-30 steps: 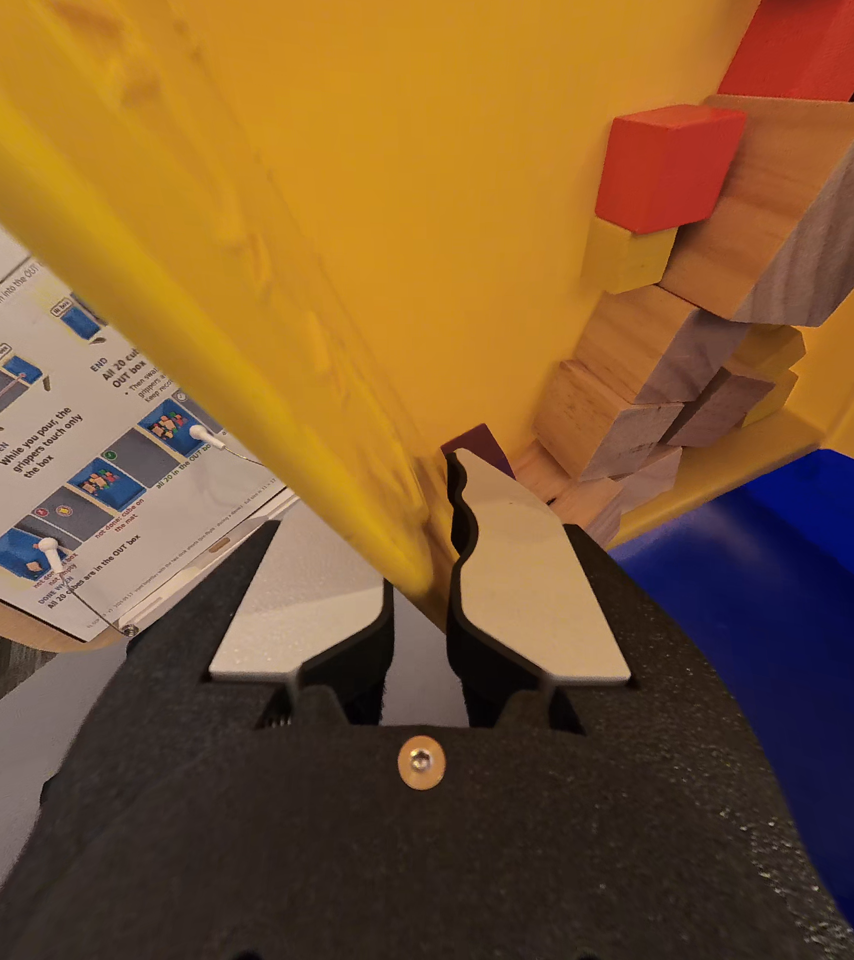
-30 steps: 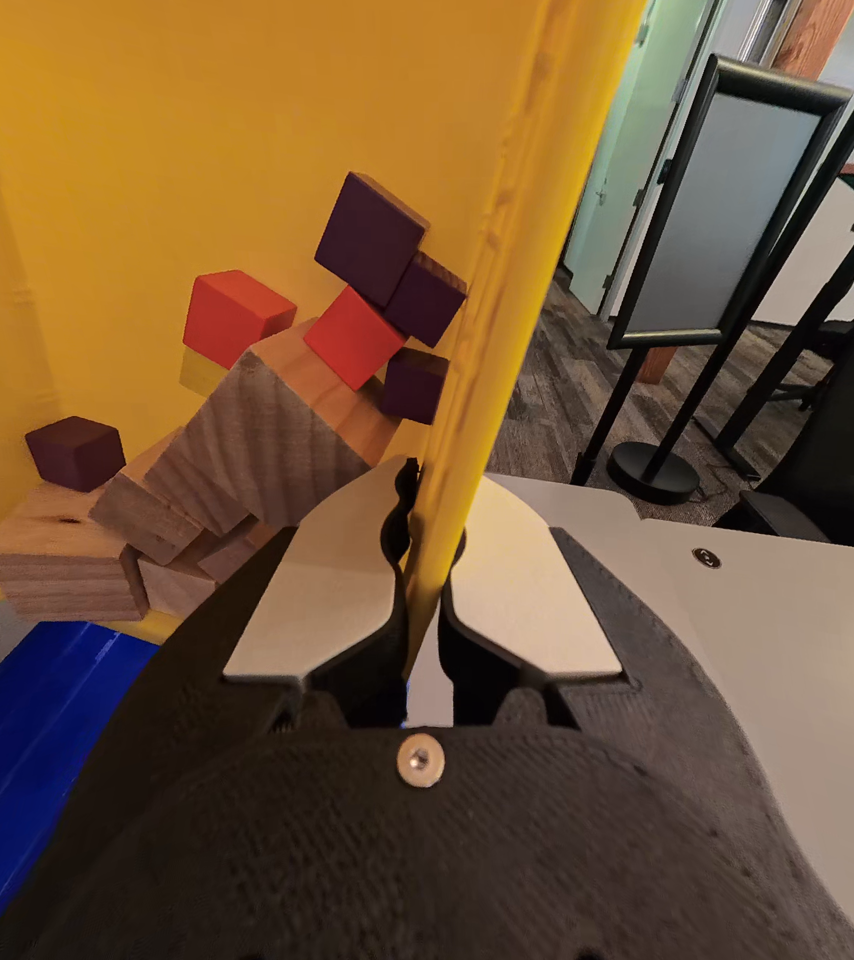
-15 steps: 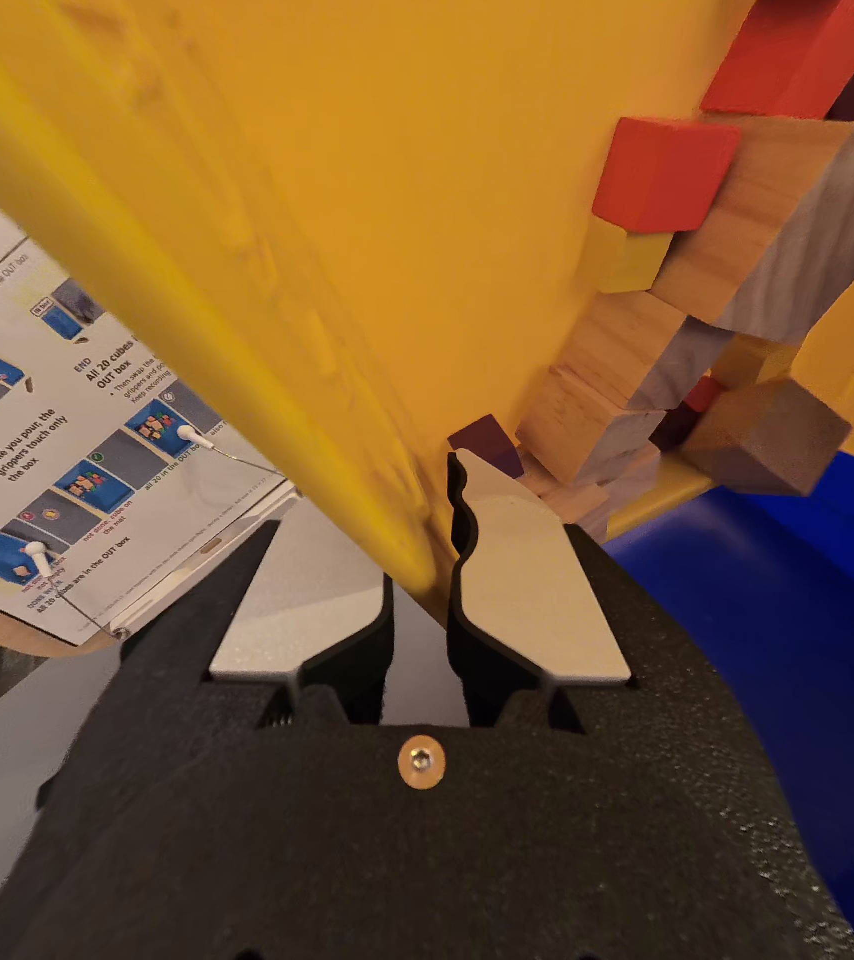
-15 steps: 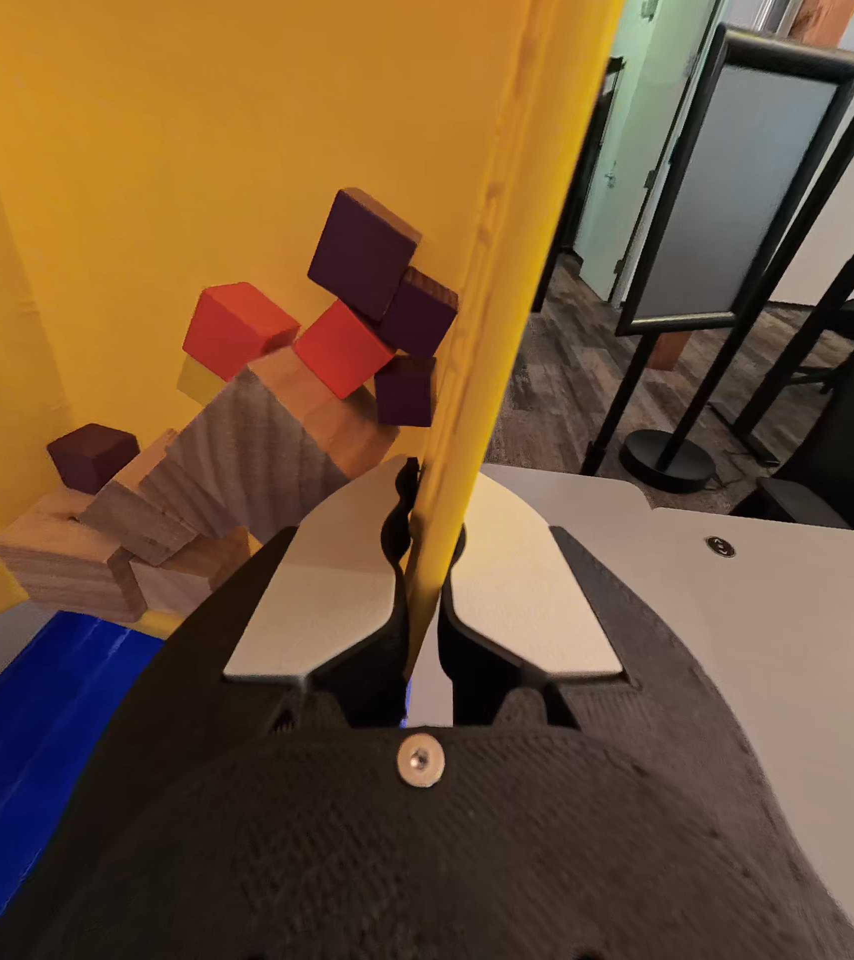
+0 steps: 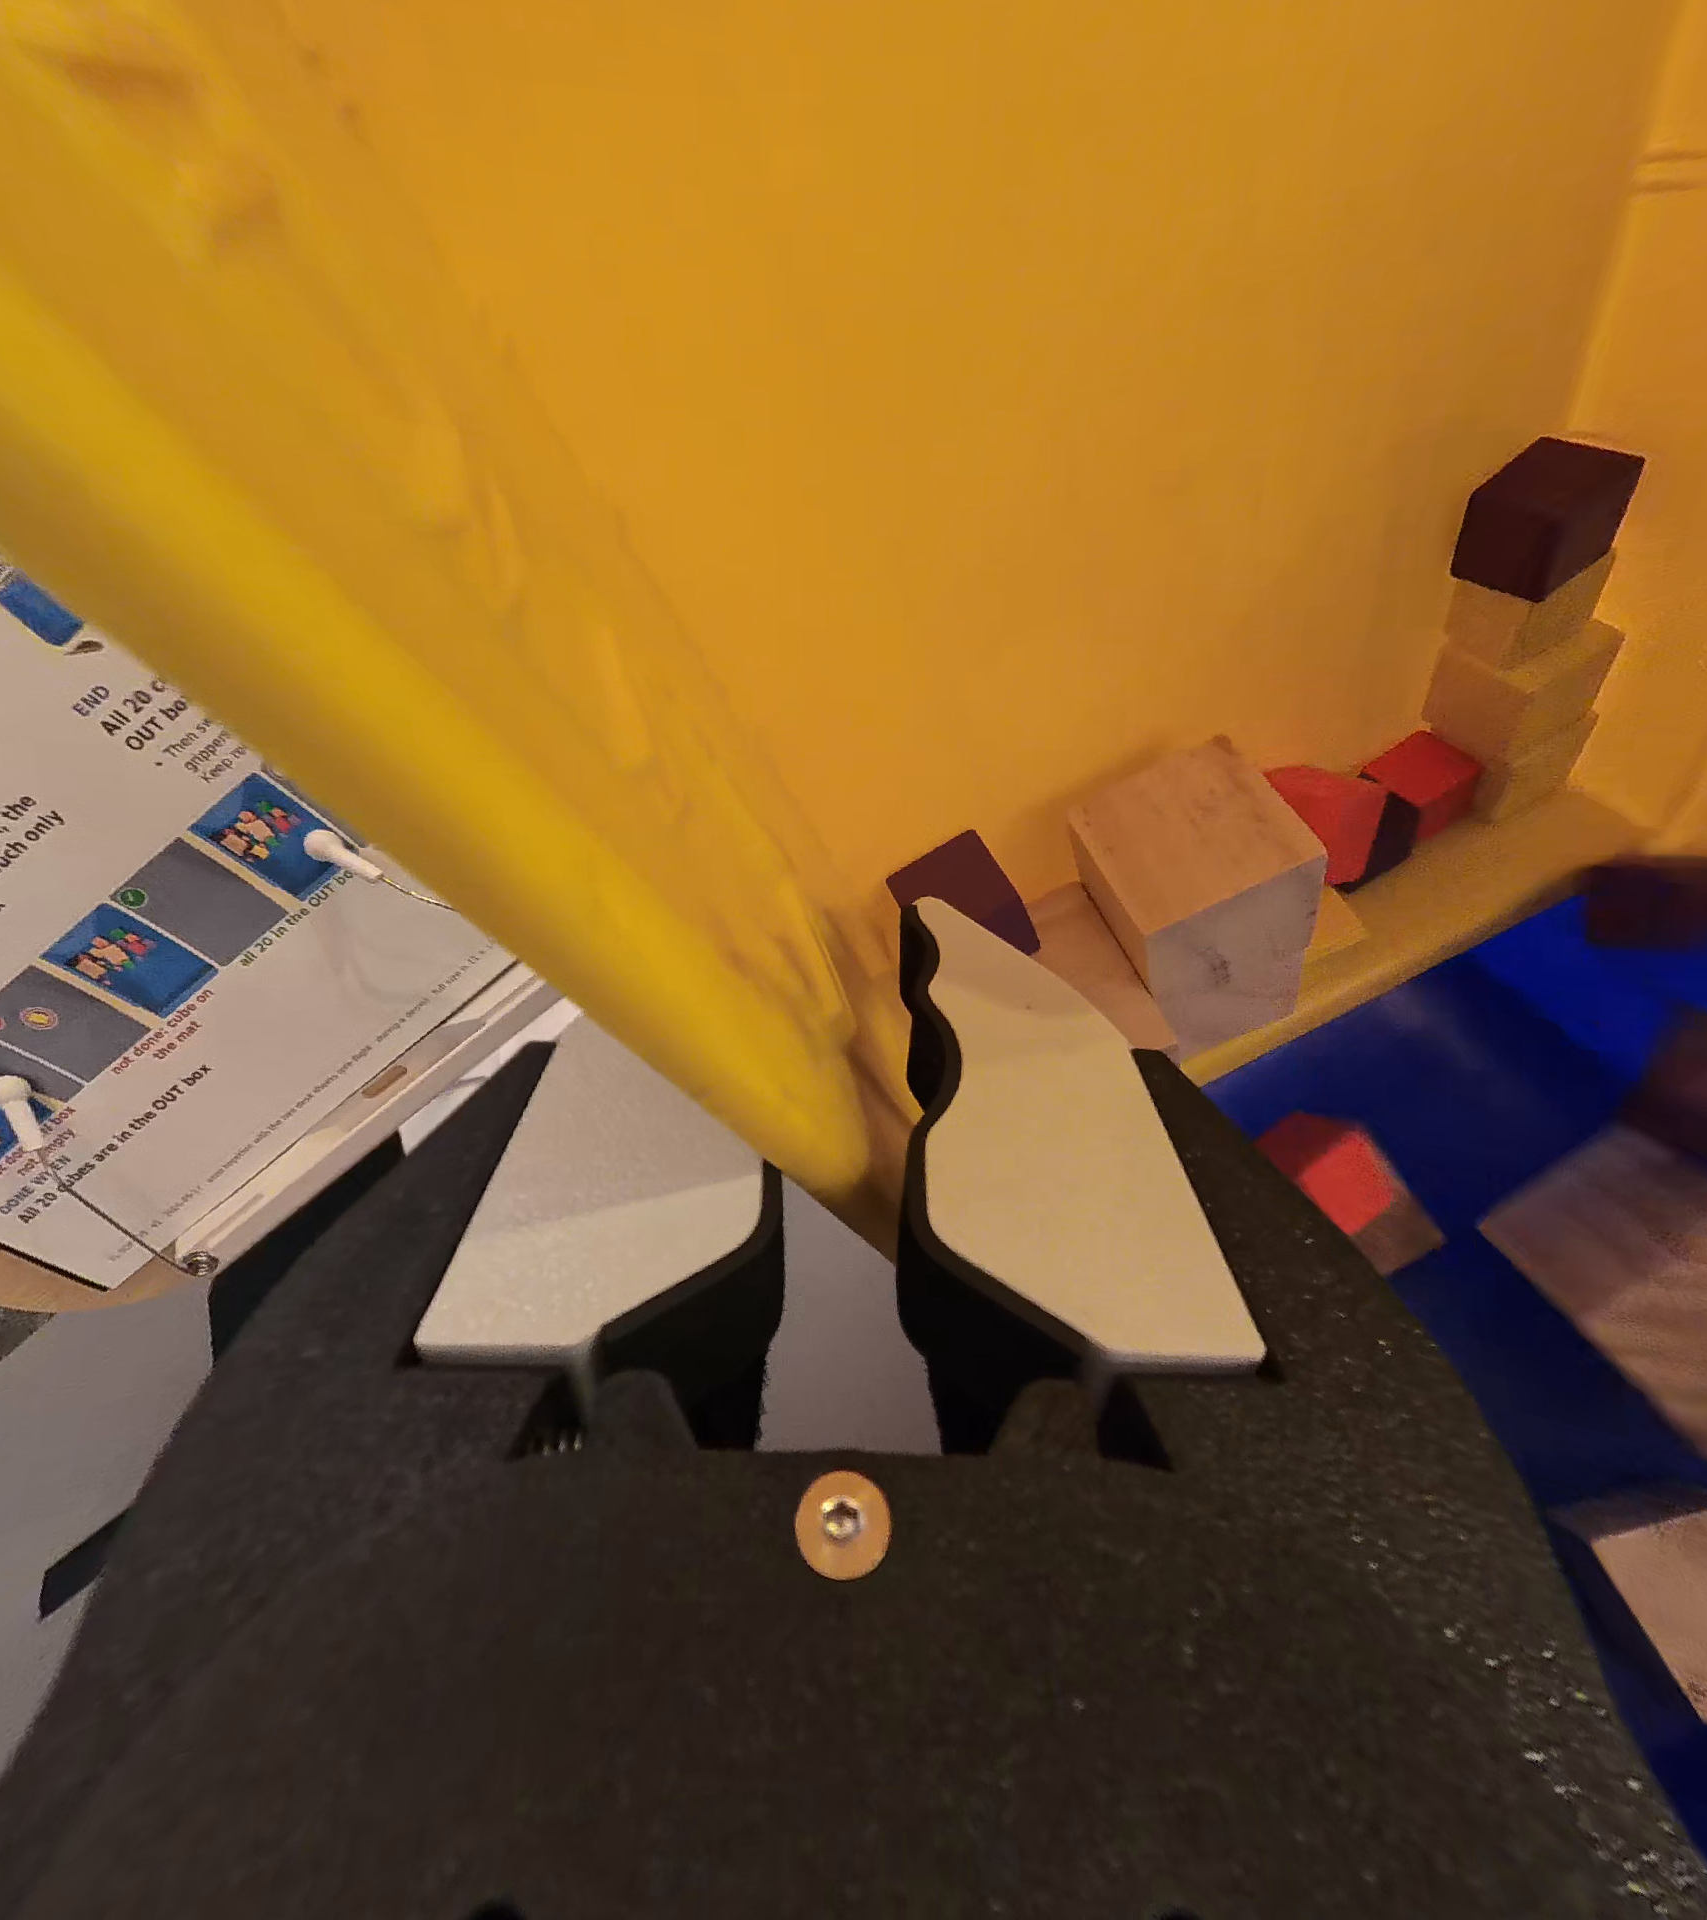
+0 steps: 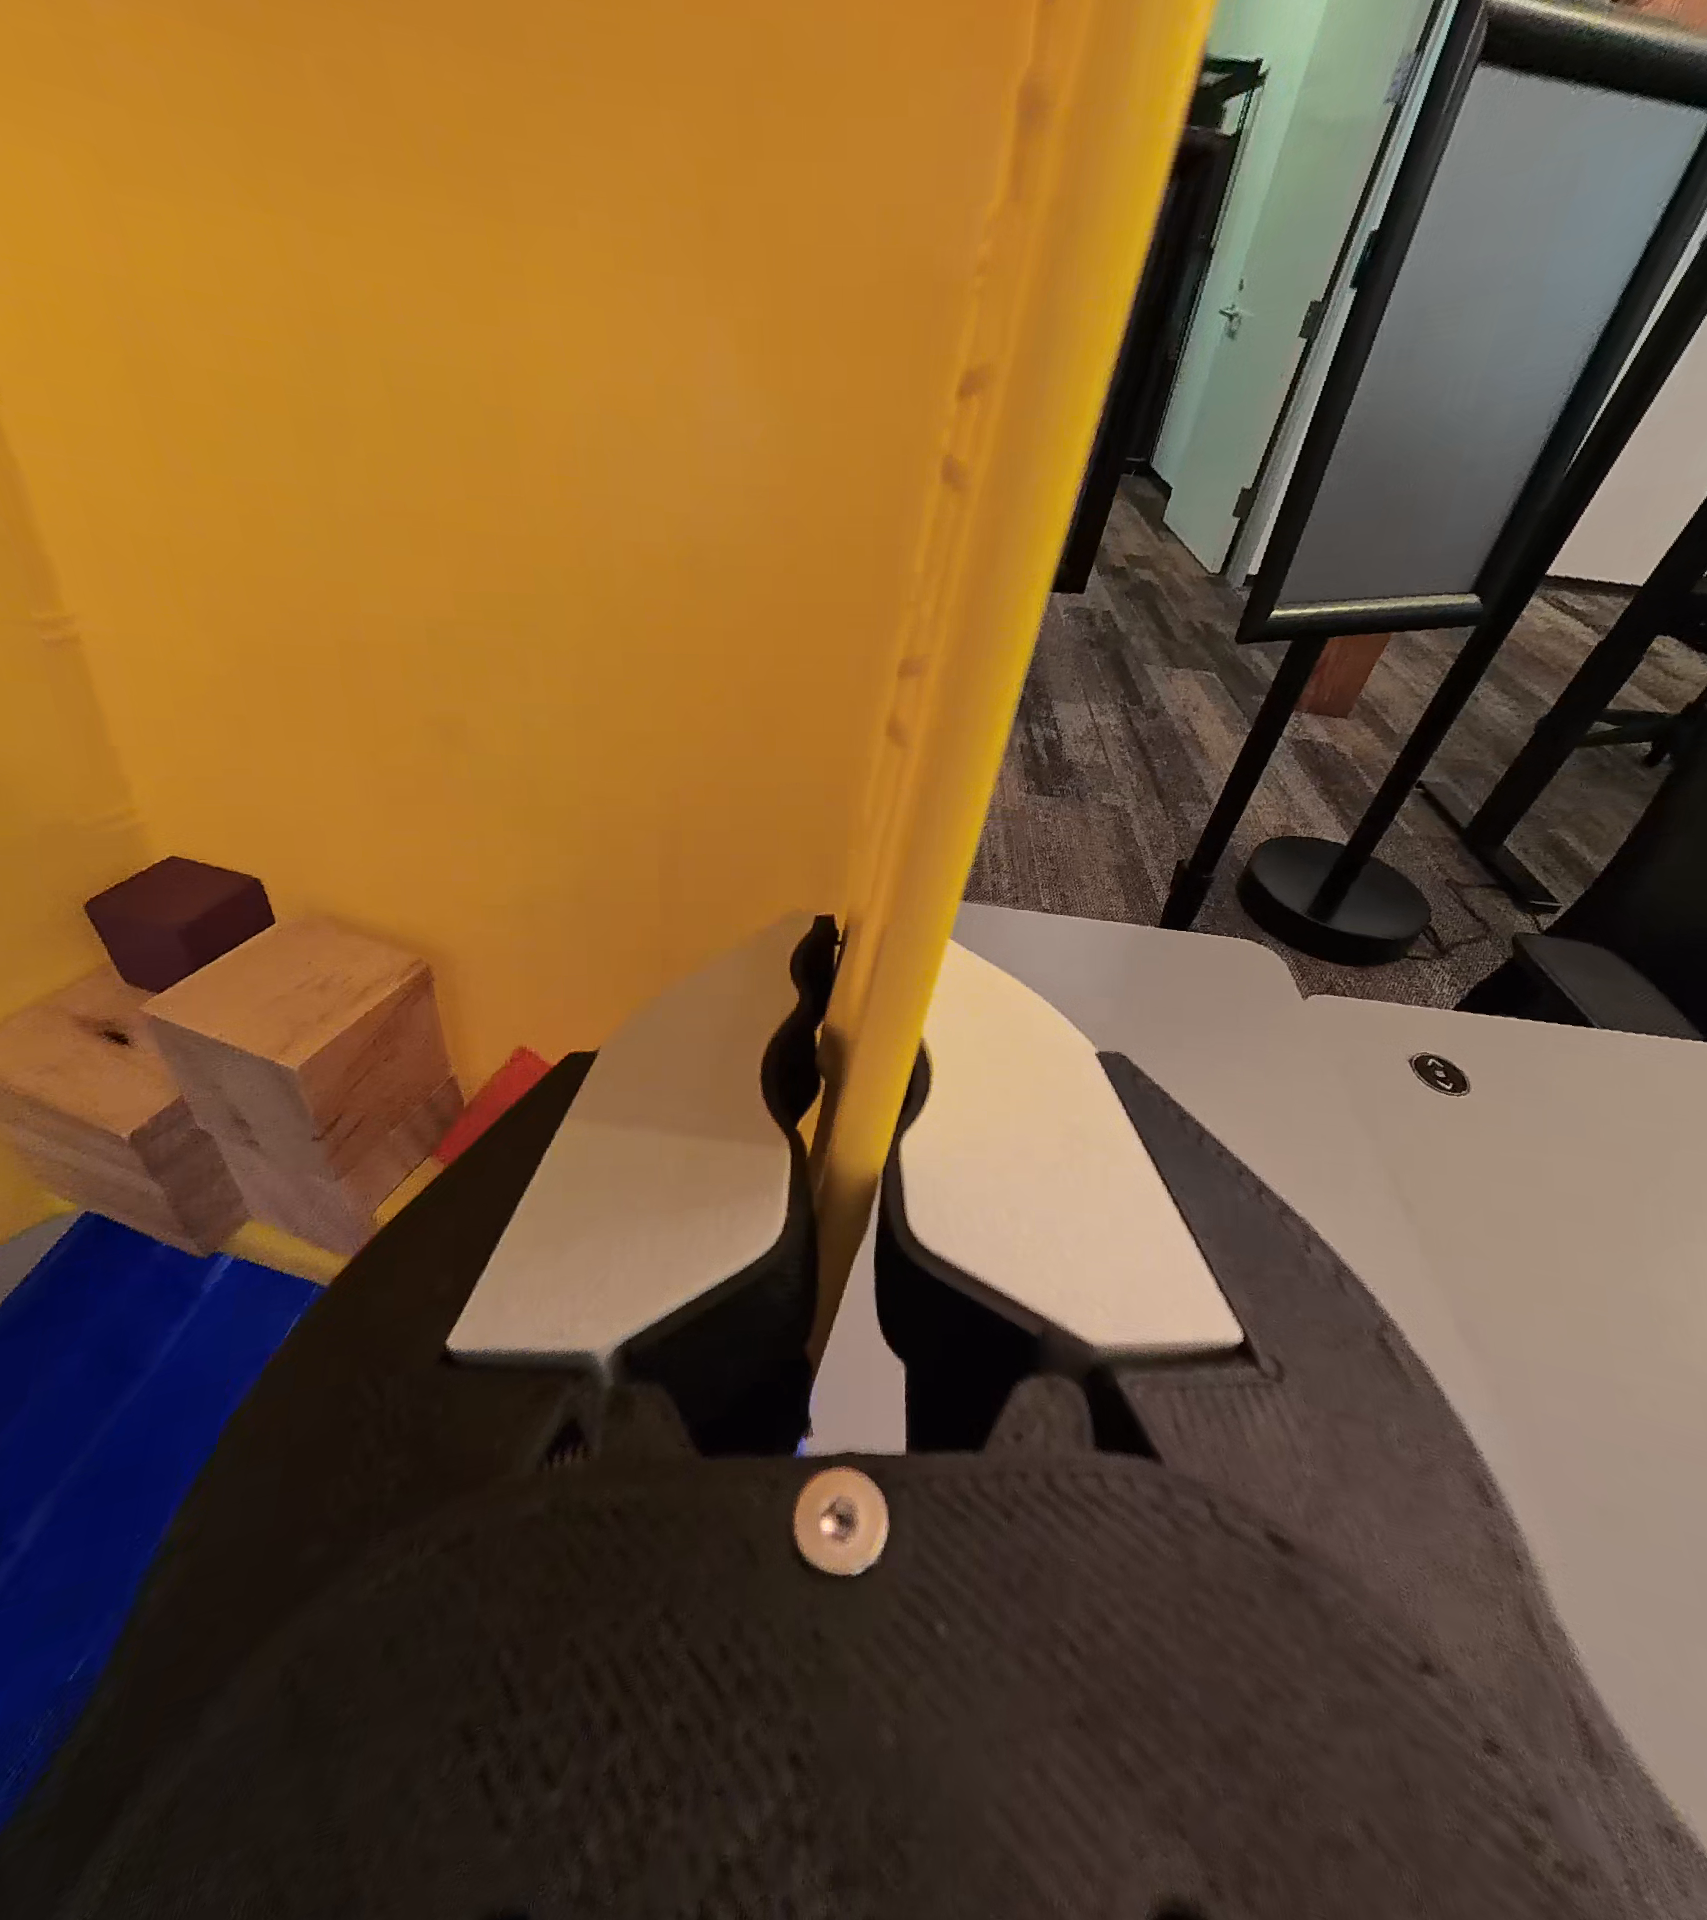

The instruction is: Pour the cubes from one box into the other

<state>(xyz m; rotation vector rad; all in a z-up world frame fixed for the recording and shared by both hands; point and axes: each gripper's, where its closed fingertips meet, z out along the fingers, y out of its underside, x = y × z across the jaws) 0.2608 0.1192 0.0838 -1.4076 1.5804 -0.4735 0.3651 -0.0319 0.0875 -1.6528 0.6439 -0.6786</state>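
While both tools (image 5: 875,1049) (image 6: 854,1049) pinch tilted yellow box (image 5: 932,416), blurred cubes (image 5: 1659,1278) seemingly falling.

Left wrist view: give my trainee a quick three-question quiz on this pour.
1. True or false: the tilted yellow plastic box is already empty.
2. What does the right gripper clamp? A) the blue plastic box B) the yellow box's wall C) nothing
3. Which colour is the small cube on the big plain wooden blocks in the right wrist view?

Key: 1 false, cubes lie at its lower edge; 2 B; 3 dark purple.
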